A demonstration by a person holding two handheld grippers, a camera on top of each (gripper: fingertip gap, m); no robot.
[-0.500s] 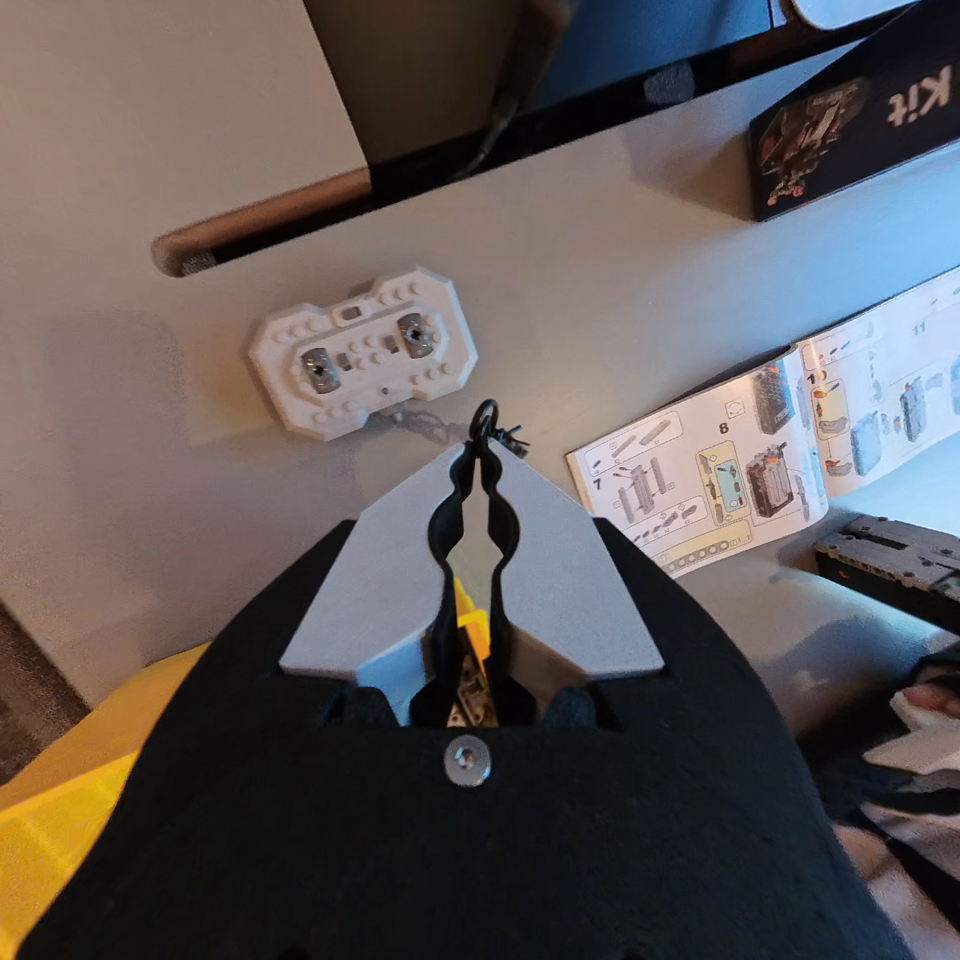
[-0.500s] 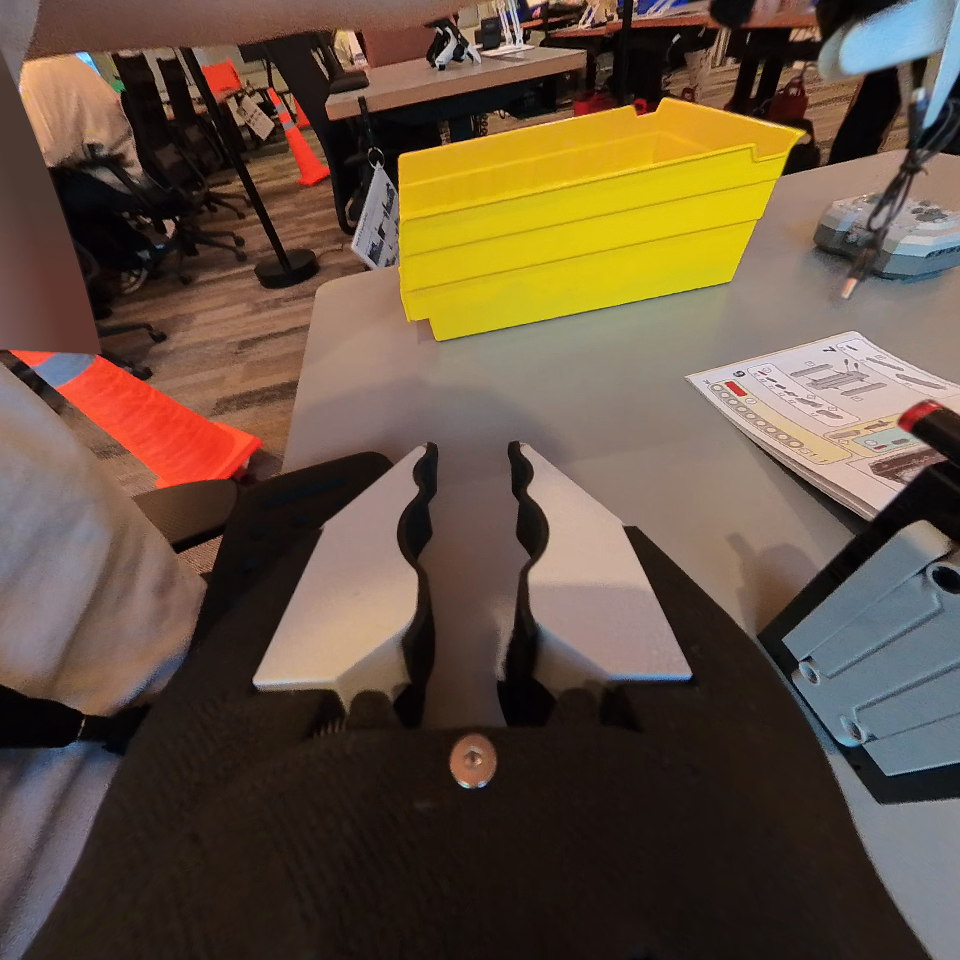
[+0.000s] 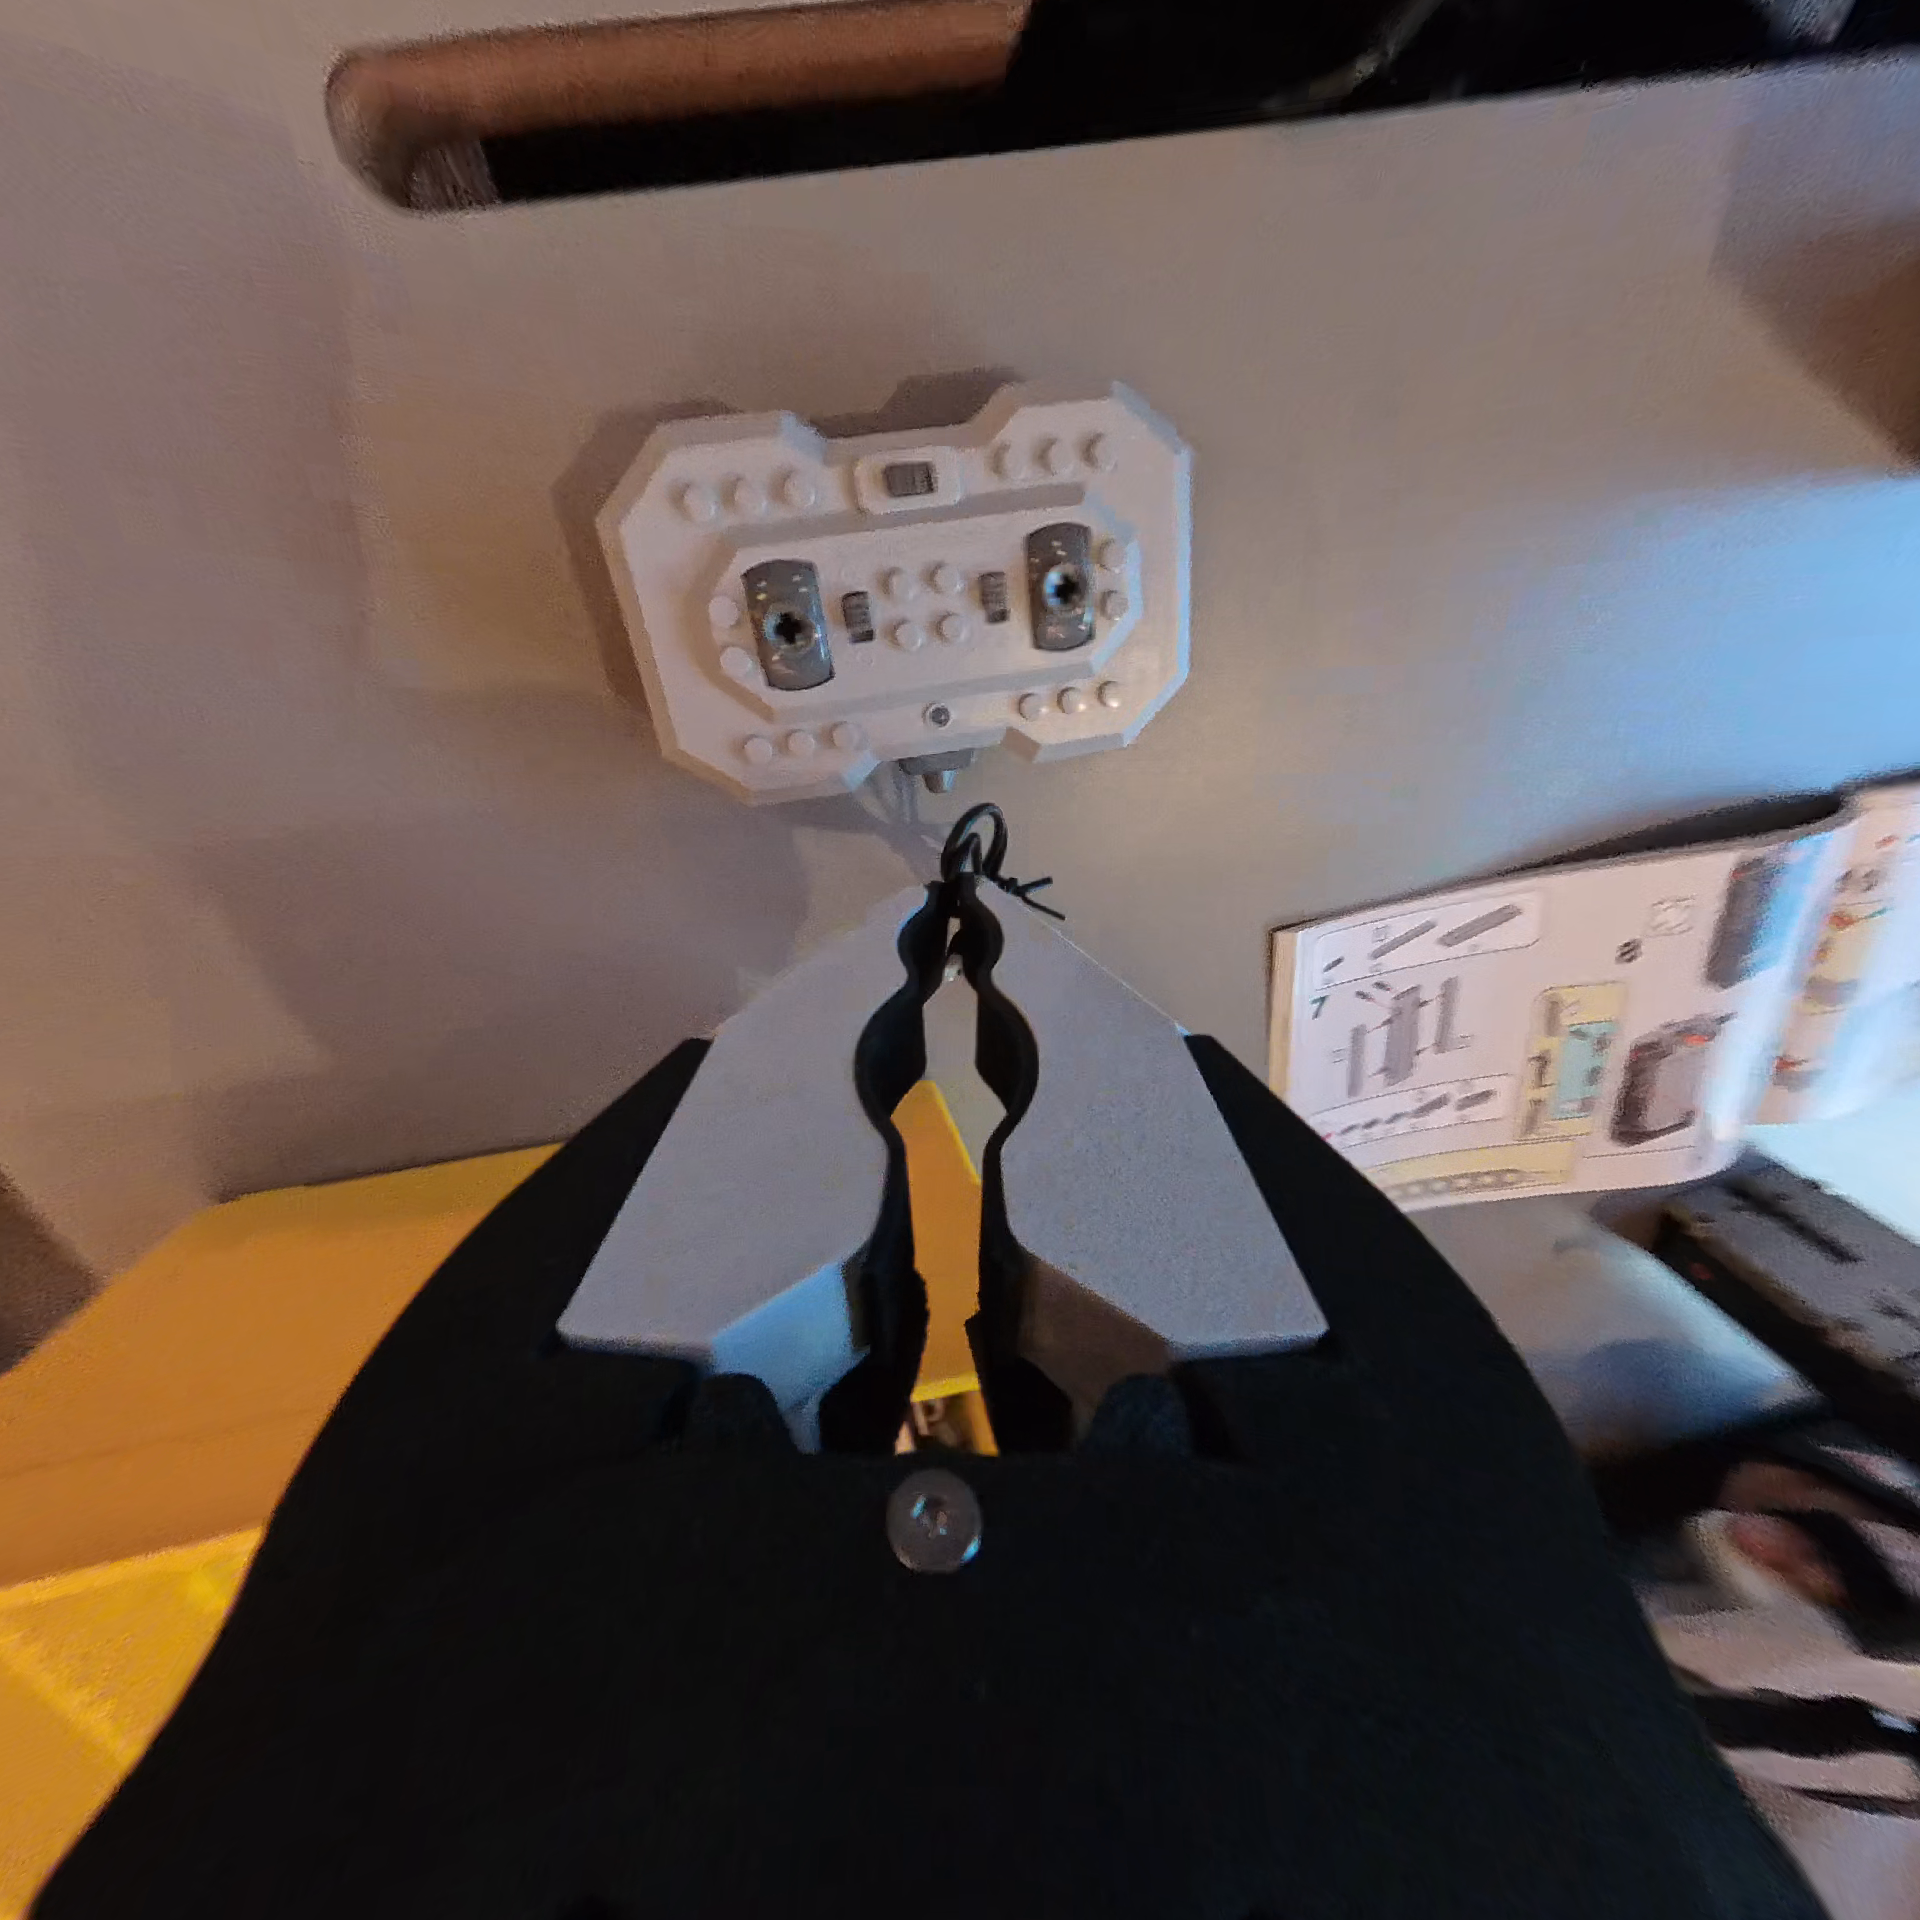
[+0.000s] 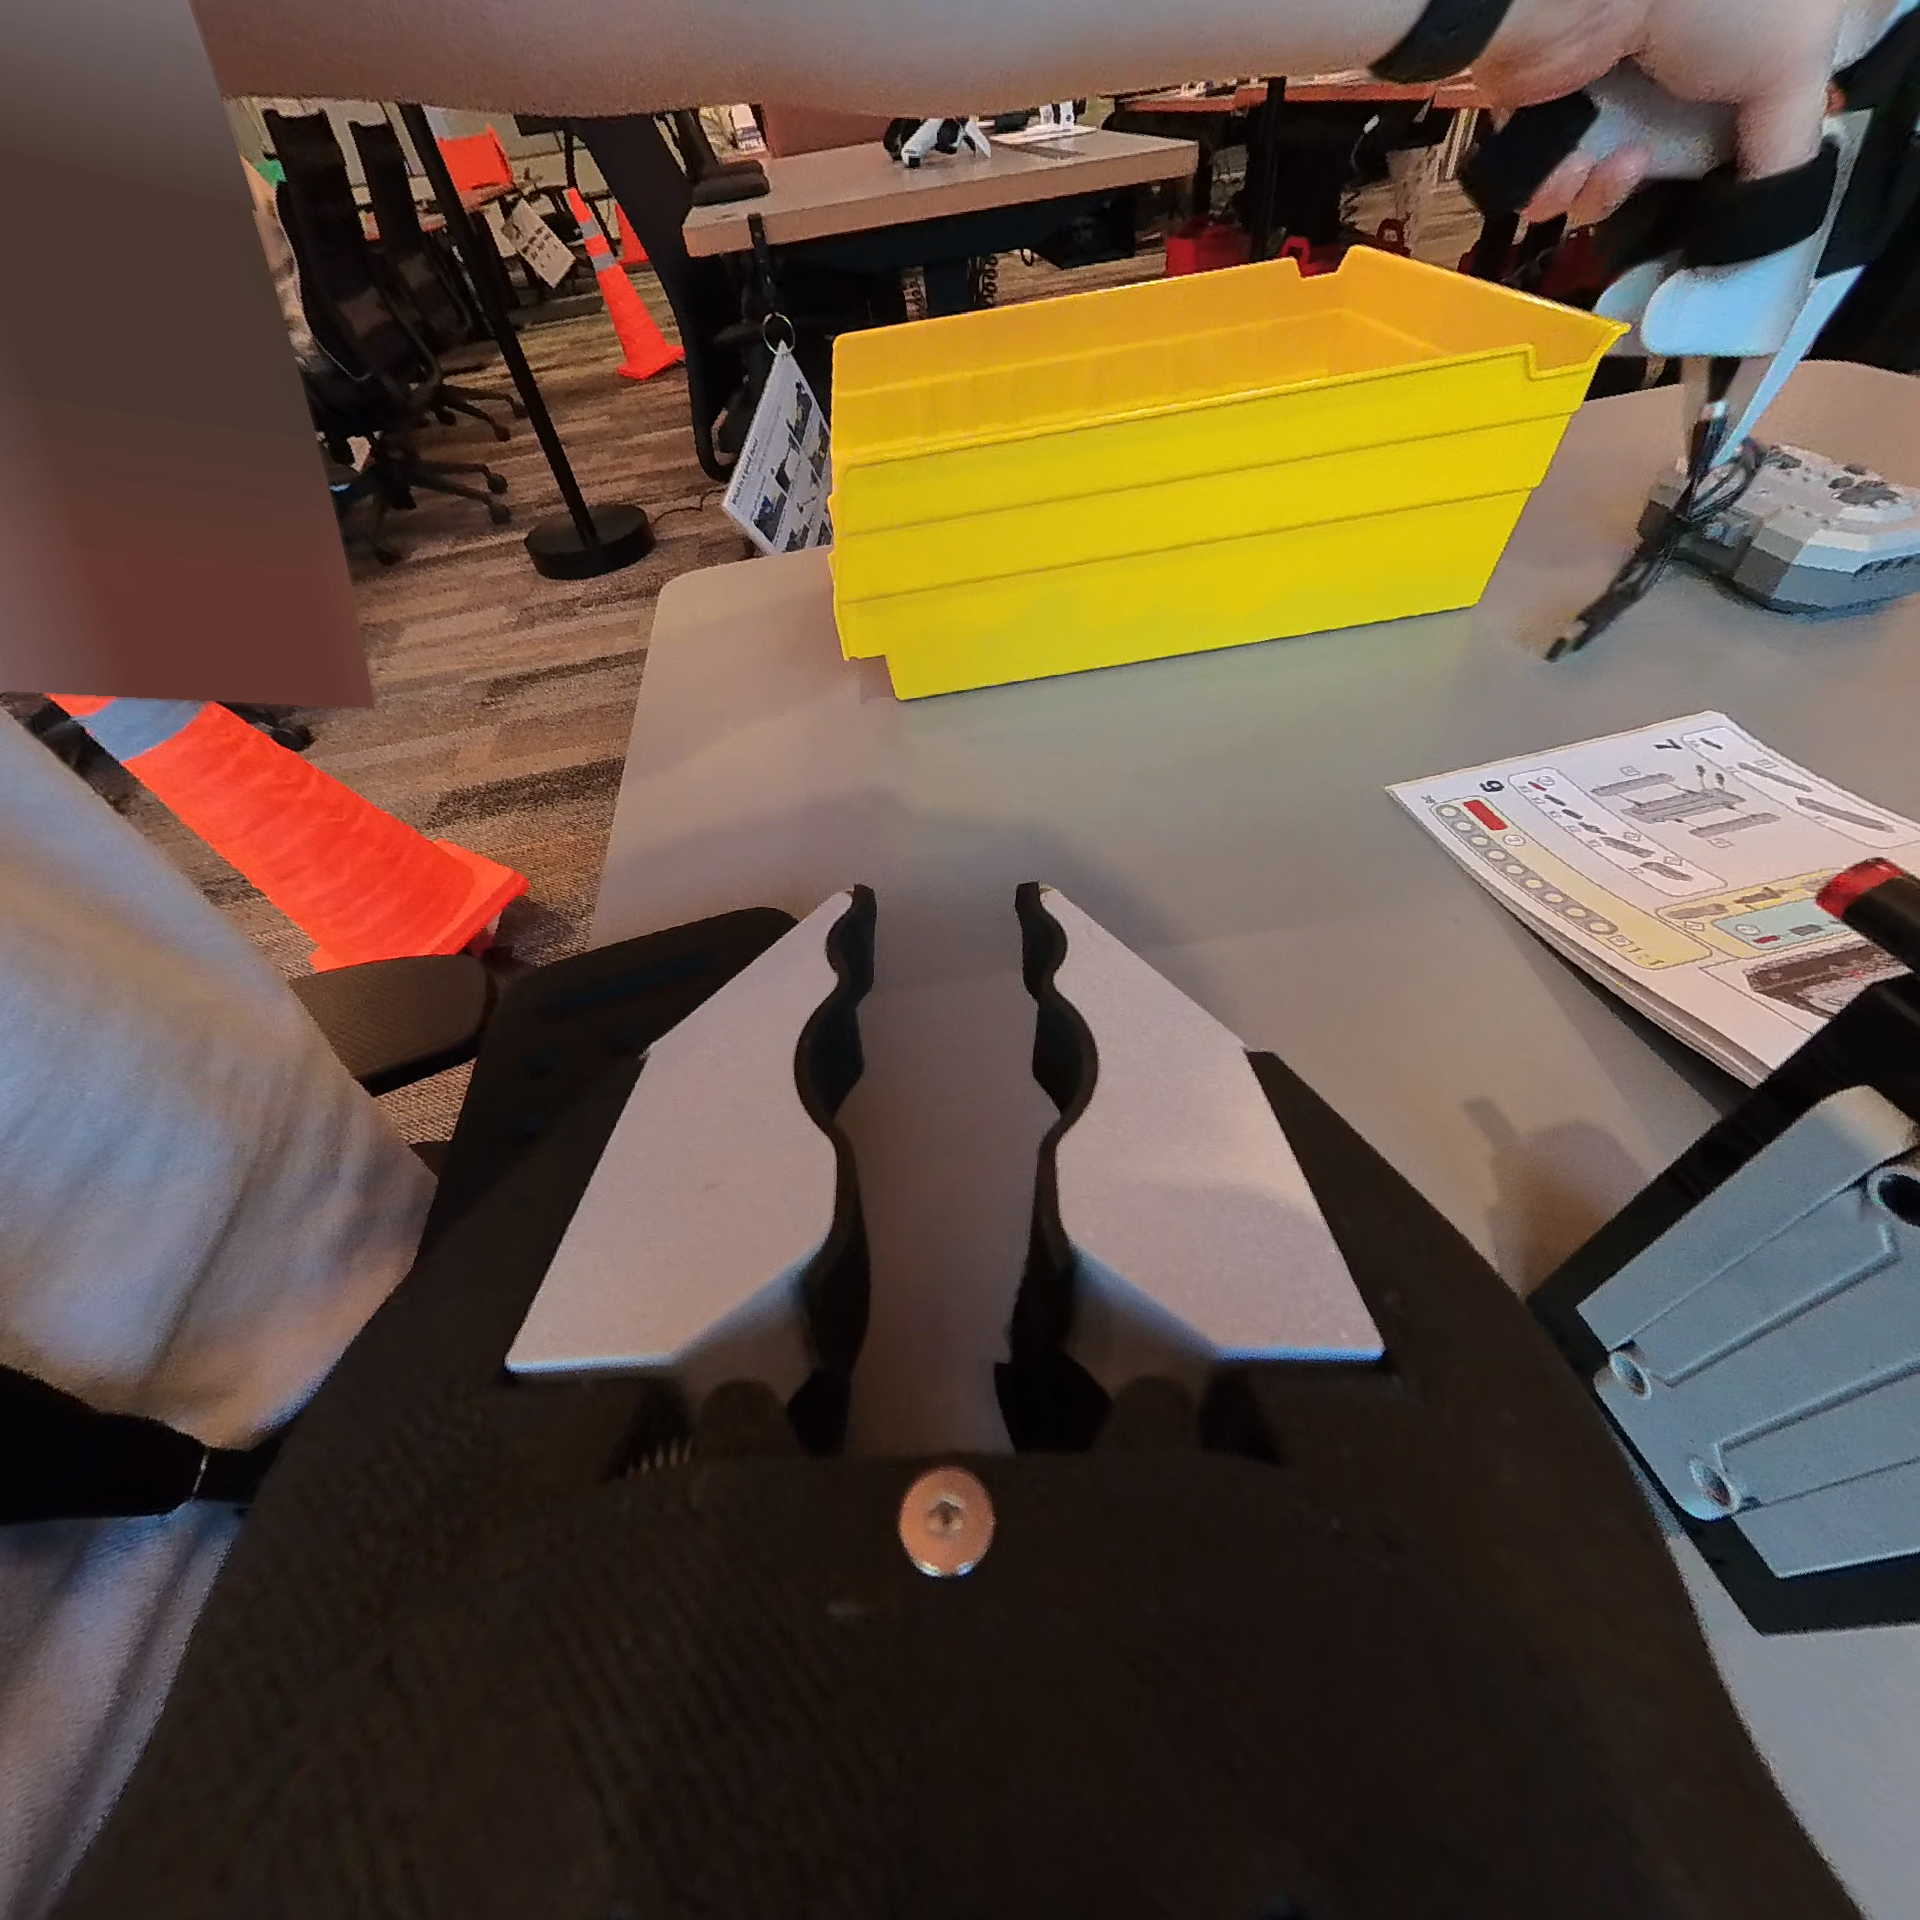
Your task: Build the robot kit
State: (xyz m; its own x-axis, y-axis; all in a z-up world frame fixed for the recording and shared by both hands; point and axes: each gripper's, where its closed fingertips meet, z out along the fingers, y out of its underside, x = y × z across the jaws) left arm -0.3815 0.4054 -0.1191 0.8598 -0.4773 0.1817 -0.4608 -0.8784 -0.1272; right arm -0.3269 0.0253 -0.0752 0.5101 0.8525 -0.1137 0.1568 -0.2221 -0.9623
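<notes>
My left gripper [image 3: 956, 909] is shut on a thin black cable [image 3: 977, 842] whose looped end and twist tie stick out past the tips. It hangs above the grey table, just short of a light grey studded controller [image 3: 894, 592]. In the right wrist view the left gripper [image 4: 1714, 301] is at the top right, the cable [image 4: 1621, 582] dangling from it in front of the controller [image 4: 1808, 520]. My right gripper [image 4: 945, 894] is open and empty, low over the table [image 4: 1195, 831].
A yellow bin [image 4: 1195, 499] stands at the table's far left edge and lies under the left gripper [image 3: 208, 1351]. An open instruction booklet [image 4: 1662, 862] lies to the right. A grey and black block assembly [image 4: 1766, 1299] sits near the right gripper. Chairs and orange cones stand beyond the table. My right fingertips sit around 40 centimeters from my left ones. From my left tips it is roughly 4 centimeters to the controller [image 4: 1808, 520]; from my right, 40 centimeters. Seen from the left wrist view [image 3: 1075, 708] as well.
My left gripper has moved left and closer to the controller, which now lies straight ahead, still shut on the cable. The right gripper has hardly moved.
</notes>
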